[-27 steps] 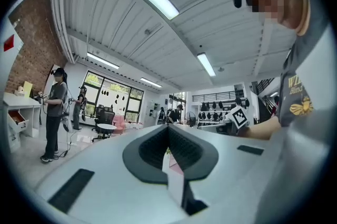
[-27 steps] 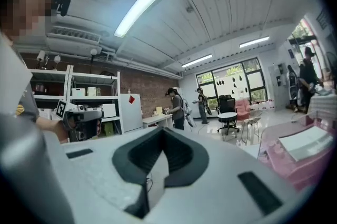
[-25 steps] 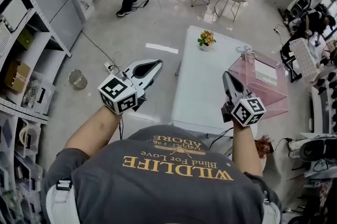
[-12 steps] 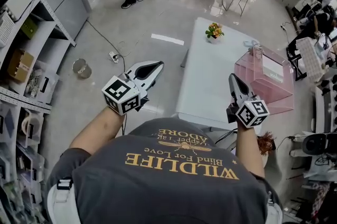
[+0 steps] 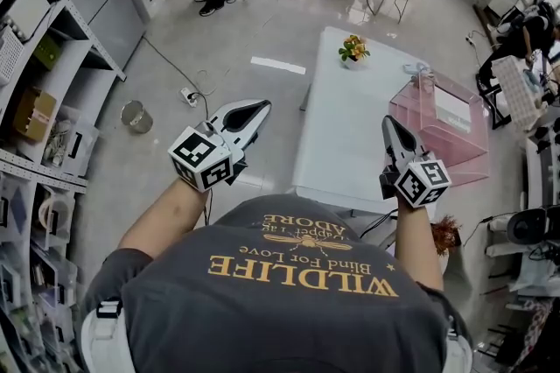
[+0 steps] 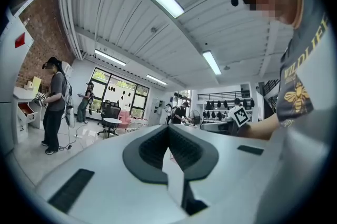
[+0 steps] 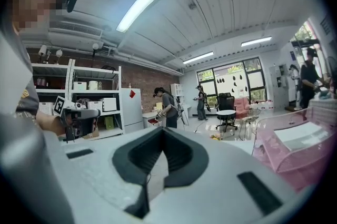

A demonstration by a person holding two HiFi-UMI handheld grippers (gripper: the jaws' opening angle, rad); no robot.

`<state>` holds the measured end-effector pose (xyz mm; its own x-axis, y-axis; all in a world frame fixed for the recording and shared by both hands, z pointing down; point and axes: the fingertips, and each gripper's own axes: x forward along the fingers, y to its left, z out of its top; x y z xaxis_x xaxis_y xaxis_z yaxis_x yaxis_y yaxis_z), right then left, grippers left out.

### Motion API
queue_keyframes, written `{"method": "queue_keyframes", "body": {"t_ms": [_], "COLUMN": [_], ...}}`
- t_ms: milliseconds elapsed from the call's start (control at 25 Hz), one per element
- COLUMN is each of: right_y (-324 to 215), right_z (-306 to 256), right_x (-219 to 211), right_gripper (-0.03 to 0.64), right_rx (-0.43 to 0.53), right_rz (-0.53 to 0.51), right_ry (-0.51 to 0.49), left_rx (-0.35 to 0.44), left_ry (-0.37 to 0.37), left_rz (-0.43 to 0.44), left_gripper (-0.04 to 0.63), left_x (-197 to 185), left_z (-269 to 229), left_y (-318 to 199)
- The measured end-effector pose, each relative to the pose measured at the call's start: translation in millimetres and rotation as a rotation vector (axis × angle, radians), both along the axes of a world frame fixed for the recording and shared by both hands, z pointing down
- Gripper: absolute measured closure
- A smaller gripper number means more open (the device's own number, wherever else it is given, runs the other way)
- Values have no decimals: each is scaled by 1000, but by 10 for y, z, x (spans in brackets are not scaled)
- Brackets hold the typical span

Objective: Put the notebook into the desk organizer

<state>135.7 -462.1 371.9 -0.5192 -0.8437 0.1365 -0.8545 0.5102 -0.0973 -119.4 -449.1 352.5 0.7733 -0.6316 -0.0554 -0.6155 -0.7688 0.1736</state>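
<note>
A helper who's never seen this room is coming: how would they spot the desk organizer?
Find the long white table in the middle of the floor. At its right side sits the desk organizer, a see-through pink box, unlike the small pot of yellow flowers at the table's far end.

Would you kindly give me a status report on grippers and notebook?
Left gripper shut, empty. Right gripper shut, empty. White flat item, maybe the notebook, lies on the pink organizer. Flowers at far end of table, not in the way.
</note>
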Motion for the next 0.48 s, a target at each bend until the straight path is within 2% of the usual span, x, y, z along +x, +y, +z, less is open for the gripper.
{"method": "queue_keyframes", "body": {"t_ms": [480], "right_y": [-18], "right_z": [-33], "right_x": [31], "right_gripper": [618], "right_rx": [8], "right_rz": [2], "right_ry": [16], "left_rx": [-1], "left_ry": [2], "left_rz": [2], "left_gripper": [595], "left_x": [23], "left_z": [-32], "left_y": [3]}}
